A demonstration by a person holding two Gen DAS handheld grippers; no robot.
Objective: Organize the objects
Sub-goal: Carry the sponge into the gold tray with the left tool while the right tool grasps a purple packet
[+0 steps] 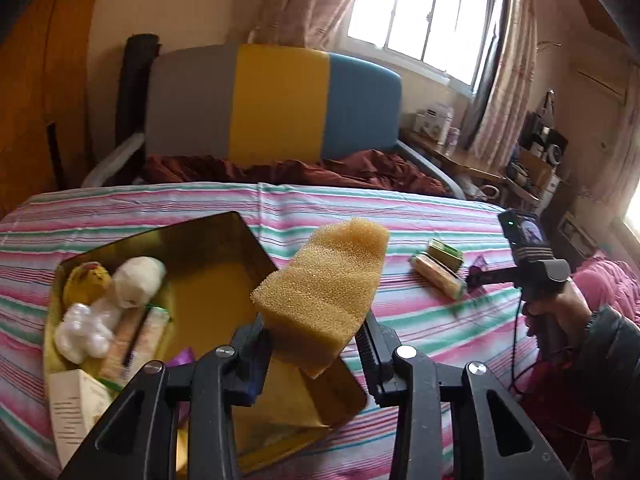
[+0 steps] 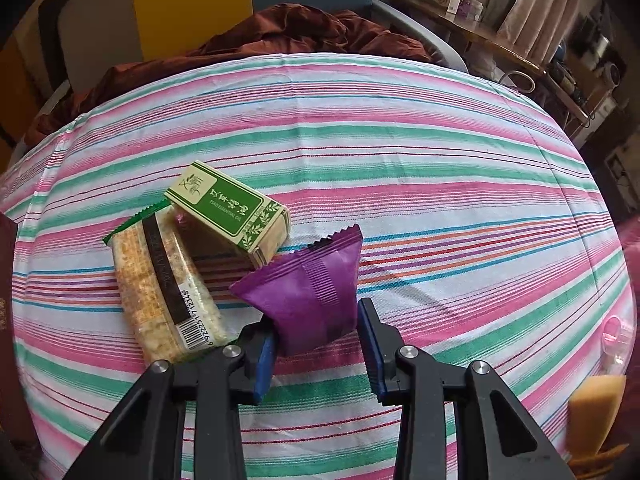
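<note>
The left wrist view is taken from above the gold tin [image 1: 224, 240], facing across the striped bedsheet [image 1: 360, 204] toward the headboard [image 1: 276, 100] and window [image 1: 424, 8]. The right wrist view is aimed steeply down, close to the sheet. The green box [image 2: 228, 212] and cracker packet [image 2: 164, 280] are shared.

The green and cream carton [image 2: 228, 216], lying toward the left edge of the striped bedsheet [image 2: 440, 168], reads "ESSENTIAL OIL" in small white capitals on its green panel, under a row of Chinese characters. The clear-wrapped cracker pack [image 2: 164, 296] touching it carries a barcode with the digits "6 922251 712348". Print on the white box [image 1: 76, 408] is too small to read.
</note>
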